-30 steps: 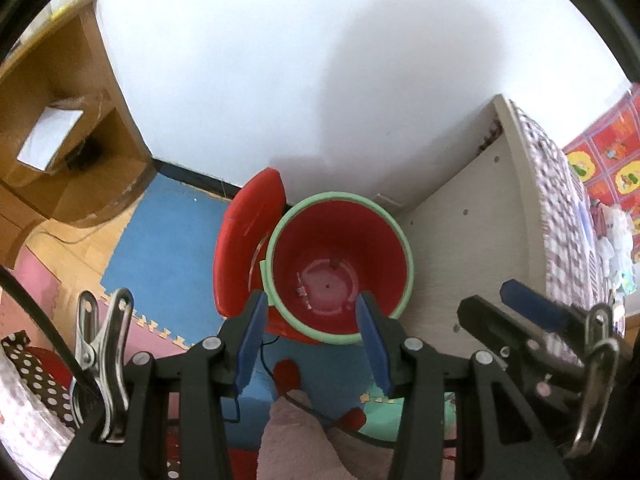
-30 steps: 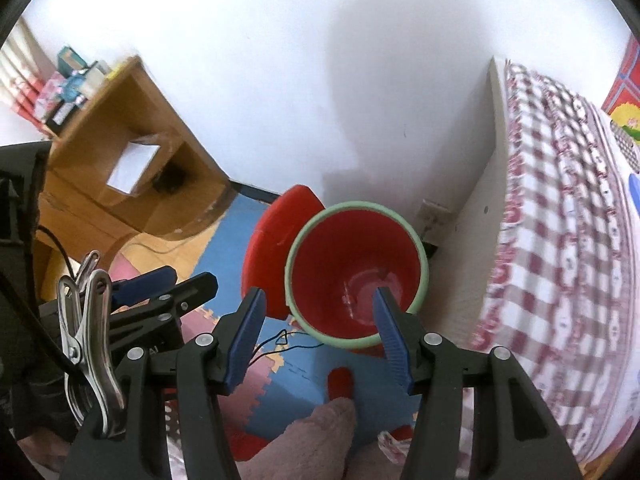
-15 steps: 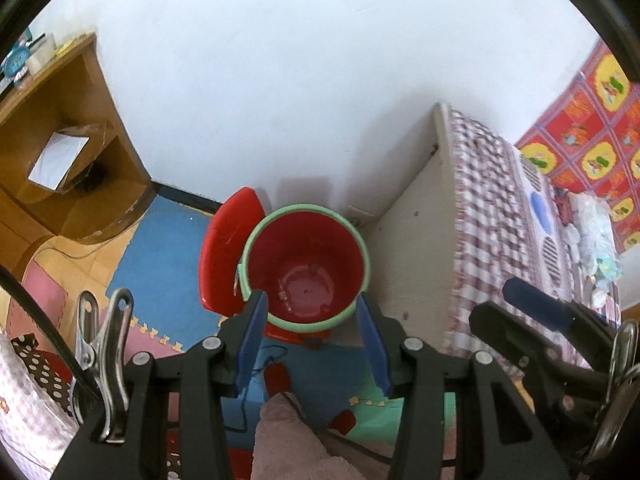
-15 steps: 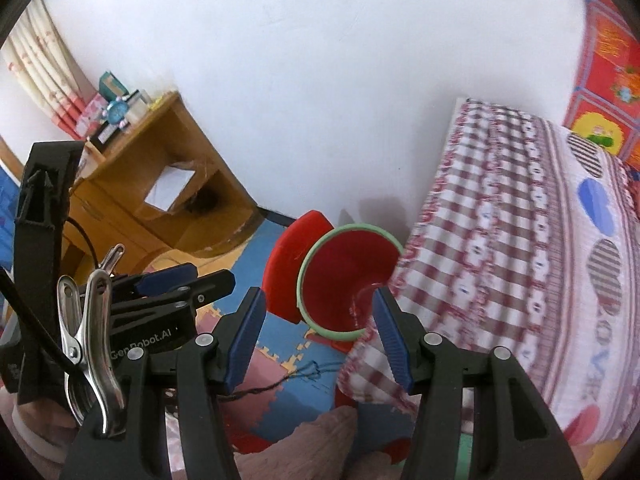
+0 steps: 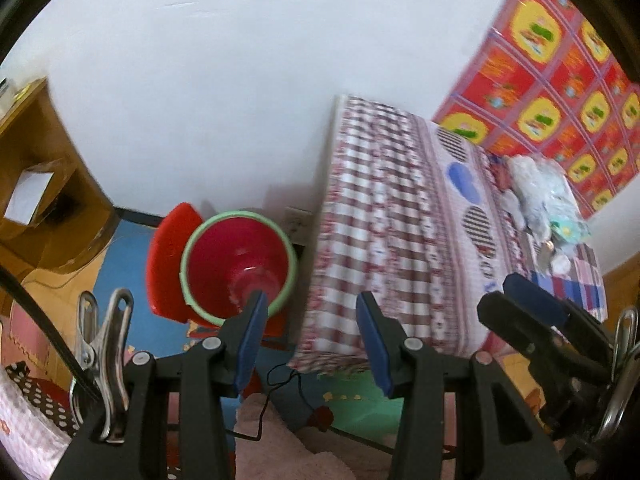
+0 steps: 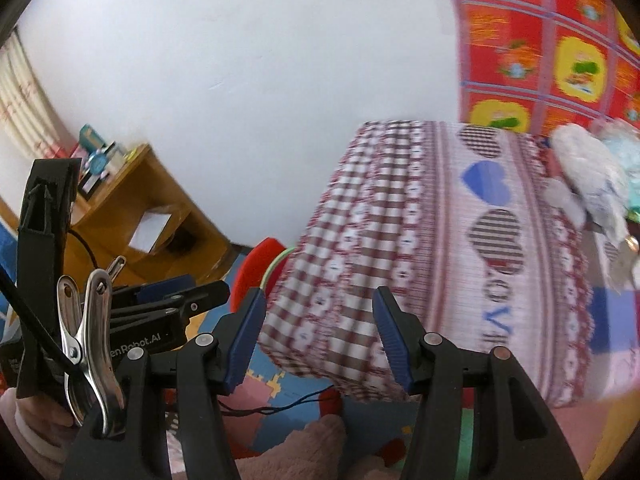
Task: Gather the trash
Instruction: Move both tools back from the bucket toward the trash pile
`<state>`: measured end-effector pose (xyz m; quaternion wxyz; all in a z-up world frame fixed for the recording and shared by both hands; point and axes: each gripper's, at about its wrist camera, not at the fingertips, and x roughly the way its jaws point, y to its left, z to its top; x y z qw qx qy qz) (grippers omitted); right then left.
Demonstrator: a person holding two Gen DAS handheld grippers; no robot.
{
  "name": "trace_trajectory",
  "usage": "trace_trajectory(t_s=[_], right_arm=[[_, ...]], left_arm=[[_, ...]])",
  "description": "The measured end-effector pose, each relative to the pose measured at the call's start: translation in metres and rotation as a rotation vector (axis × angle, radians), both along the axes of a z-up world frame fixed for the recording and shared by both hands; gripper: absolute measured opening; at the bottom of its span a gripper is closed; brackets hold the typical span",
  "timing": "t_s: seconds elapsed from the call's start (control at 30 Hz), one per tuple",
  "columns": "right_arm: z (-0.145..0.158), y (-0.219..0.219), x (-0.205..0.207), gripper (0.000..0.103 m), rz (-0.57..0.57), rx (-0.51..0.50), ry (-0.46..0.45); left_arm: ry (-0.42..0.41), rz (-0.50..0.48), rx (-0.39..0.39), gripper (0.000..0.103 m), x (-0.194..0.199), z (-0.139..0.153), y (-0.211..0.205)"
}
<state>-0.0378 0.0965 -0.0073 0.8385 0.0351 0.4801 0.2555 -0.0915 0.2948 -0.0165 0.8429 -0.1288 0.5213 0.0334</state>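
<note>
A red bin with a green rim (image 5: 238,264) stands on the floor between a wooden desk and the bed, its red lid (image 5: 164,256) leaning behind it. In the right wrist view only a sliver of the bin's rim (image 6: 276,268) shows past the bed corner. Crumpled white and pale blue trash (image 5: 536,184) (image 6: 592,176) lies on the bed near the patterned wall. My left gripper (image 5: 310,304) hangs open above the bed's corner, nothing between its blue pads. My right gripper (image 6: 319,300) is open over the checked bed cover, also holding nothing.
The bed (image 5: 384,240) with its red-checked, heart-printed cover (image 6: 400,240) fills the right half. A wooden desk (image 6: 132,200) with shelves stands at the left against the white wall. Foam puzzle mats (image 5: 120,280) and a thin black cable (image 5: 288,376) lie on the floor below.
Both grippers have risen and swung right, away from above the bin toward the bed. The bin slid left in both views; the bed top and trash came into sight. Jaws unchanged.
</note>
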Motion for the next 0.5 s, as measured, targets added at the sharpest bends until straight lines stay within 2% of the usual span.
trace_trajectory(t_s=[0.33,0.5], right_arm=[[0.003,-0.067,0.004,0.057,-0.155,-0.01,0.008],[0.002,-0.09,0.011,0.057,-0.251,-0.039,0.002]], left_arm=[[-0.009,-0.125,-0.006,0.048,0.027,0.008,-0.069],[-0.014,-0.23,-0.008,0.048,0.048,0.008,-0.097]])
